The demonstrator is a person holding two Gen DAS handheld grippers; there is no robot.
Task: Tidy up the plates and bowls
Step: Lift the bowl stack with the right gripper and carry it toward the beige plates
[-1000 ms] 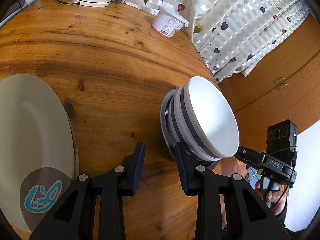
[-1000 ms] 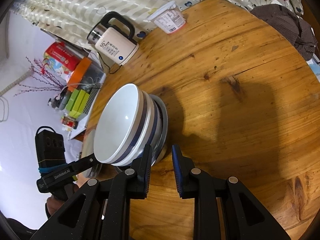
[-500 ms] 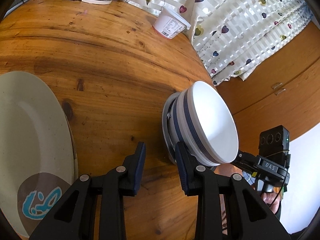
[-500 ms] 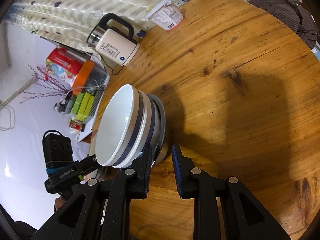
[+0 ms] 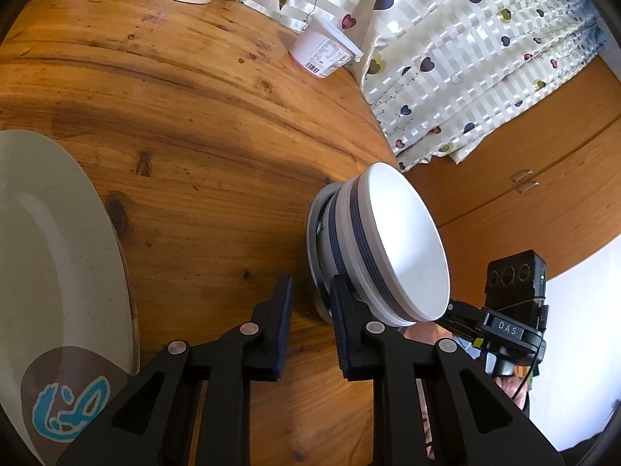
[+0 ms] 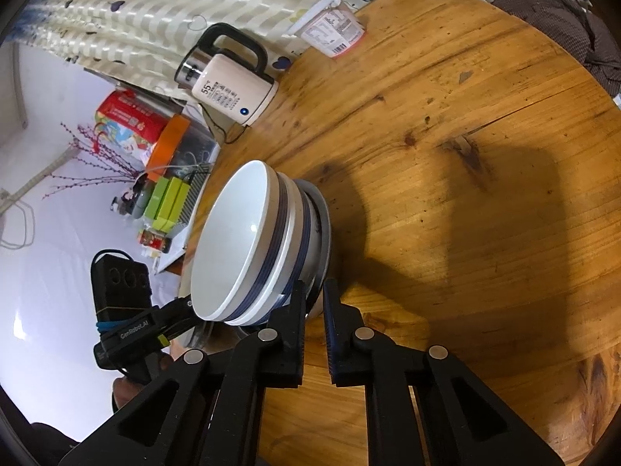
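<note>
Where the round pine tabletop [image 5: 194,116] curves away at its edge, two white bowls [image 5: 403,240] sit nested, each glossy and ringed with a dark blue band. They rest on a shallow grey dish [image 6: 324,240] with a dull metallic look, and the whole stack stands right at the edge. The left gripper [image 5: 312,322] comes at the stack from one side. Its black fingers have just been closing, yet a clear gap remains. The dish's rim lies in that gap, against the padded face nearer the bowls, while the other pad stands apart from it. From the opposite side the right gripper [image 6: 314,310] has its fingers drawn almost together, pinching the thin rim of the dish. A broad, matte cream plate [image 5: 46,252] lies flat towards another part of the edge, well apart from the stack, with a brown patch and a blue squiggle on it. At the far edge, against a striped curtain [image 5: 446,58] dotted with hearts, stand a smooth cream kettle [image 6: 233,93] with a black handle and a white plastic tub [image 5: 322,54].
</note>
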